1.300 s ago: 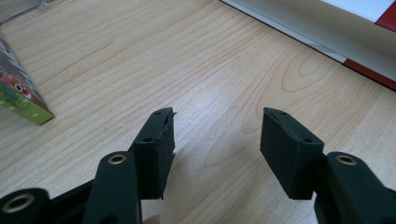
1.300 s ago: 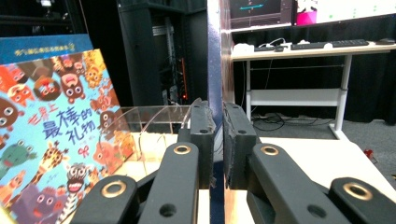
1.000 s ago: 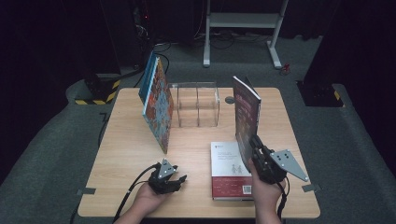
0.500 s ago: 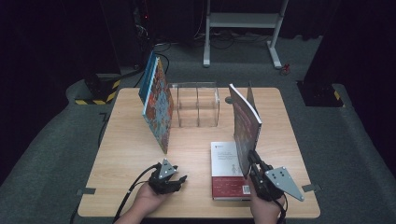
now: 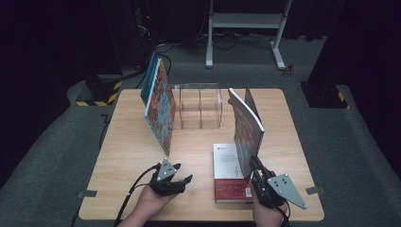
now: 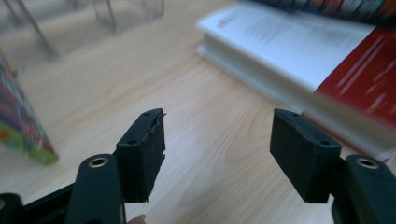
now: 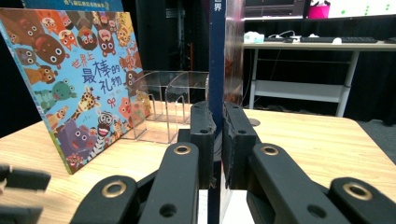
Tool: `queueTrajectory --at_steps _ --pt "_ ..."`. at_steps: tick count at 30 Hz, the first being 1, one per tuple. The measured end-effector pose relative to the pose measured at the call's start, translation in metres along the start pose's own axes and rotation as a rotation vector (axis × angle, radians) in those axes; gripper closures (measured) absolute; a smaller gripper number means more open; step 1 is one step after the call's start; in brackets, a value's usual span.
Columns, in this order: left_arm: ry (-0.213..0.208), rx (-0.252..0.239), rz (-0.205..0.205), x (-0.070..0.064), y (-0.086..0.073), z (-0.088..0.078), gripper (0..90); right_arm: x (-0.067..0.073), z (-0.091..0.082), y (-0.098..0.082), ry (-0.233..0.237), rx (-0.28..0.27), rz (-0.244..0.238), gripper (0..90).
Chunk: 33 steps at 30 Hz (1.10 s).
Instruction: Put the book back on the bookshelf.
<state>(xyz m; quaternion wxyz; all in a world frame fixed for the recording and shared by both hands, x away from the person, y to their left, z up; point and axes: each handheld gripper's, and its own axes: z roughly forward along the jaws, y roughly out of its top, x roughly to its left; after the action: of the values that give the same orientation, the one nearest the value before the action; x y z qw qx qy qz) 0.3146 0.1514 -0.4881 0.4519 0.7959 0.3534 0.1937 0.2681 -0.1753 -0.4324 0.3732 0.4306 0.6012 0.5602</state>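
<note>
Upright book [image 7: 216, 56], top cut off, cover unreadable

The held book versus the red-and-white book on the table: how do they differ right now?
The held book stands upright, clamped in the right gripper; the red-and-white book lies flat on the table, ungripped. The held book looks thin, the red-and-white book thicker. Both sit at the table's right side.

Bare tabletop [image 5: 198, 142] lies open ahead of the left gripper [image 5: 177, 178], flanked on its left by the leaning picture book [image 5: 160, 106] and on its right by the flat book [image 5: 229, 172], while the clear rack [image 5: 198, 105] blocks the far end, left of the right gripper's [image 5: 254, 171] upright book [image 5: 246, 132].
</note>
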Motion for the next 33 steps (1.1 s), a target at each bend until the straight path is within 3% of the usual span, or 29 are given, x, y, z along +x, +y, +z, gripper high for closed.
queueTrajectory --at_steps 3,7,14,22,33 --pt "-0.004 -0.050 0.015 -0.007 0.014 -0.010 34.1 0.001 0.000 0.000 0.004 0.000 -0.002 84.5" --pt "-0.020 -0.121 -0.024 -0.012 0.035 -0.022 32.3 0.003 0.000 0.000 0.015 0.003 0.002 84.4" --pt "-0.058 -0.205 -0.035 -0.028 0.072 -0.031 29.2 0.011 0.000 -0.001 0.033 0.003 -0.013 84.4" --pt "-0.111 -0.253 0.007 -0.055 0.104 -0.029 26.8 0.019 0.001 -0.003 0.048 0.006 -0.028 84.3" --pt "-0.146 -0.273 0.026 -0.077 0.128 -0.021 26.0 0.027 0.003 -0.005 0.072 0.009 -0.034 84.3"
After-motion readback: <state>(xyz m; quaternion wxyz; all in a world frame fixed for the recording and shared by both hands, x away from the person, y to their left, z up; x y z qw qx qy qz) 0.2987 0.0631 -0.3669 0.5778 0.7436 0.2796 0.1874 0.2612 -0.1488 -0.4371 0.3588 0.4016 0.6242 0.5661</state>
